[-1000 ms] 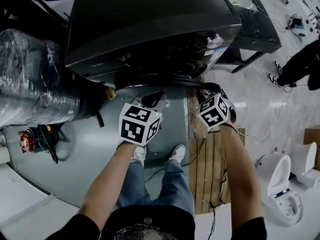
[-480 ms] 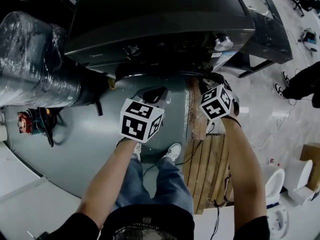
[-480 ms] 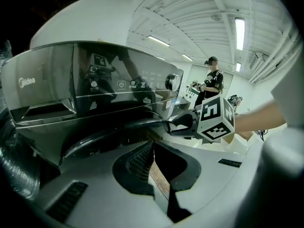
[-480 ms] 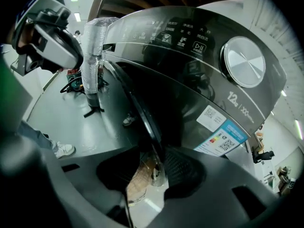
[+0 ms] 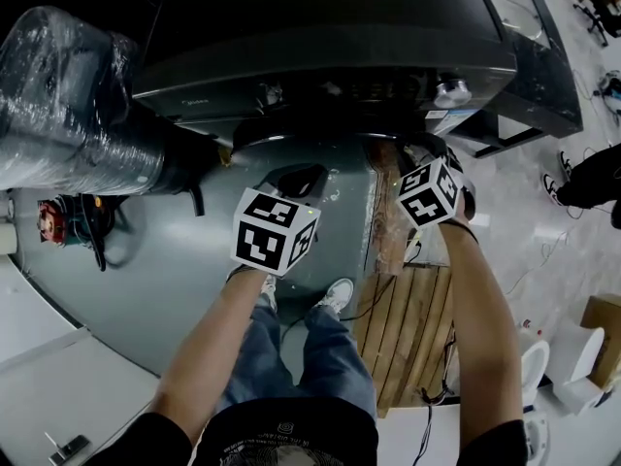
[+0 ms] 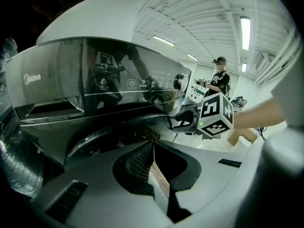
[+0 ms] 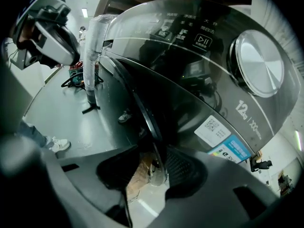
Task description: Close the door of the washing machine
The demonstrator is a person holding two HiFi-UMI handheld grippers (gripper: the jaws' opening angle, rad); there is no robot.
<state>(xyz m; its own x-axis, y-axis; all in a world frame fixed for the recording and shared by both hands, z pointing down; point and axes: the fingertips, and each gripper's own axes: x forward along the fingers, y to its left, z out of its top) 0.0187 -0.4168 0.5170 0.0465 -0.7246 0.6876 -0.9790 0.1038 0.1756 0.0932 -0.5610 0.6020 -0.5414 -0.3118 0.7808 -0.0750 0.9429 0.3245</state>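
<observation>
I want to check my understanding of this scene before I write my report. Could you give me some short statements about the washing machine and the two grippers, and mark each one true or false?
1. The edge of the door stands between the jaws of the right gripper. True; those jaws are opening.
2. The washing machine is white. False: it is dark grey.
3. A film-wrapped bundle stands at the machine's left in the head view. True.
4. The left gripper grips the round dial. False: nothing is between its jaws, and it hangs apart from the dial.
5. A wooden pallet lies on the floor. True.
</observation>
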